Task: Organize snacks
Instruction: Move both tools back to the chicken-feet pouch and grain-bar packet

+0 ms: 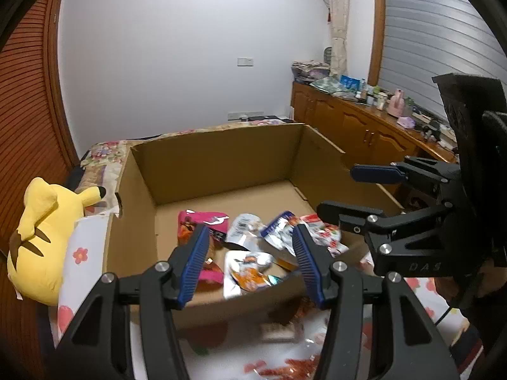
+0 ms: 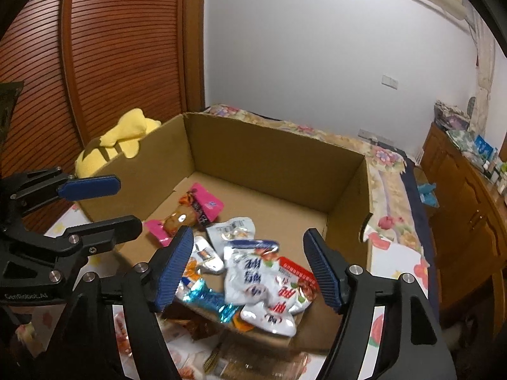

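Note:
An open cardboard box [image 1: 221, 158] [image 2: 269, 164] stands on a floral bed sheet. In its near part lie several snack packets: a pink one [image 1: 202, 218] [image 2: 206, 204], white foil ones [image 1: 244, 228] [image 2: 250, 272], a red-and-white one [image 2: 298, 285] and a blue twisted wrapper [image 2: 209, 297]. My left gripper [image 1: 250, 262] [image 2: 126, 205] hovers over the box's near wall, jaws apart, nothing pressed between its blue pads. My right gripper [image 2: 248, 266] [image 1: 337, 190] hangs open above the white packets, and its pads touch none of them.
A yellow plush toy [image 1: 41, 237] [image 2: 117, 139] leans against the box's left side. More red snack wrappers [image 1: 291, 367] lie on the sheet in front of the box. A wooden cabinet [image 1: 364, 126] [image 2: 469, 205] with clutter runs along the right wall; a louvred door [image 1: 25, 95] stands left.

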`<state>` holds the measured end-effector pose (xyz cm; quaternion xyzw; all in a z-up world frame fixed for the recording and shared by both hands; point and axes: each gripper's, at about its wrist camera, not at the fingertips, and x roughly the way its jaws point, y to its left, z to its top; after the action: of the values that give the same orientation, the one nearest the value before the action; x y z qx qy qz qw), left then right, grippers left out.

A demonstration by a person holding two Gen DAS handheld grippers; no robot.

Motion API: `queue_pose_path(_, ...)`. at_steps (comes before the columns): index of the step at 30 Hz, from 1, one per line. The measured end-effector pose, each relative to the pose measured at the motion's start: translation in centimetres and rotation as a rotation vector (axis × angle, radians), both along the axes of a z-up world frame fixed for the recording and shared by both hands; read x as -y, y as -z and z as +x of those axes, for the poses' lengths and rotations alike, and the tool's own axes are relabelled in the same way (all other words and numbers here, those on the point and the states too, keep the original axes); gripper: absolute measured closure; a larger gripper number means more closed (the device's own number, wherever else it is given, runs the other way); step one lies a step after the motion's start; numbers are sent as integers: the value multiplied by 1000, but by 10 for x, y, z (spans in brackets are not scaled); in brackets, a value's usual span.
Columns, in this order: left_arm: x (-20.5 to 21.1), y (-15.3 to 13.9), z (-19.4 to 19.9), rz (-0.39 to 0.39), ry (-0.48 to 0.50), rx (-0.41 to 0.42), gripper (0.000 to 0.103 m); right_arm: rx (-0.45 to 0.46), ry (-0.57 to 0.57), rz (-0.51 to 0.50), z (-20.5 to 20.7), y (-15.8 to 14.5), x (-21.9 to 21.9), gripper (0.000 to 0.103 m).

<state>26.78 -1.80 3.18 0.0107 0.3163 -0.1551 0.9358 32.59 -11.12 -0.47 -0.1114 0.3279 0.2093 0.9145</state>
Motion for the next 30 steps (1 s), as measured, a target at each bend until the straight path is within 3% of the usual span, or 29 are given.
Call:
queue_pose_path(7, 6, -16, -40, 4, 30, 34, 49, 26, -5, 12, -39, -20, 12, 29)
queue_pose_path(13, 9, -7, -75, 9, 68, 19, 49, 32, -6, 42, -76, -26, 22, 29)
queue_pose_path(22, 13, 28, -106, 35, 87, -35, 49, -1, 21, 52, -116, 1, 38, 29)
queue_pose_path(30, 11, 73, -99, 66, 97, -139, 48, -48, 27, 85, -128, 34, 50, 29)
